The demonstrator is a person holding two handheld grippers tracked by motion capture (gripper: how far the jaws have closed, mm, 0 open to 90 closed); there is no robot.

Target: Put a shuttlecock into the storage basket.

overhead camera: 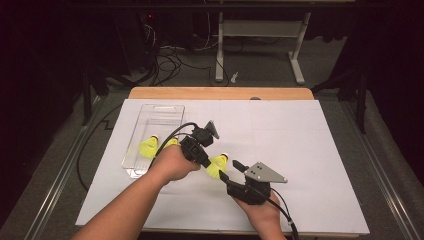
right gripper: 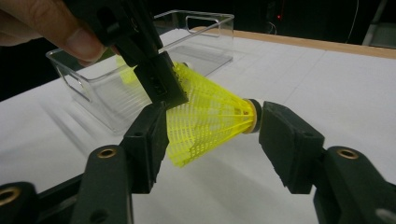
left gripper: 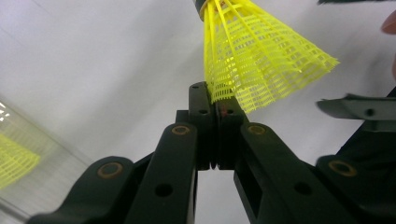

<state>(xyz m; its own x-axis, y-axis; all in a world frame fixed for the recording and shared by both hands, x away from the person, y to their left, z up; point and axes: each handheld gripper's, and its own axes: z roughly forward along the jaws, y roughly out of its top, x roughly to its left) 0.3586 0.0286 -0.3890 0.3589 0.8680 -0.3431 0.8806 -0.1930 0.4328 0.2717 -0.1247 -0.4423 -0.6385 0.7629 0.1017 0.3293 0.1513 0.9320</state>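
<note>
- Currently, the left gripper point(overhead camera: 212, 161) pinches the rim of the yellow mesh skirt of a shuttlecock point(overhead camera: 218, 165), its jaws clenched tight on the edge, holding it above the white table cover point(overhead camera: 300, 150).
- The right gripper point(overhead camera: 231, 170) has its jaws released: they sit apart on either side of that shuttlecock point(right gripper: 205, 119), one beside the skirt, one close to the cork end.
- A clear plastic bin point(overhead camera: 155, 120) stands near the left edge of the cover, just beyond the left hand point(overhead camera: 172, 162).
- Inside the bin lies a second shuttlecock point(overhead camera: 148, 146), at its near end.
</note>
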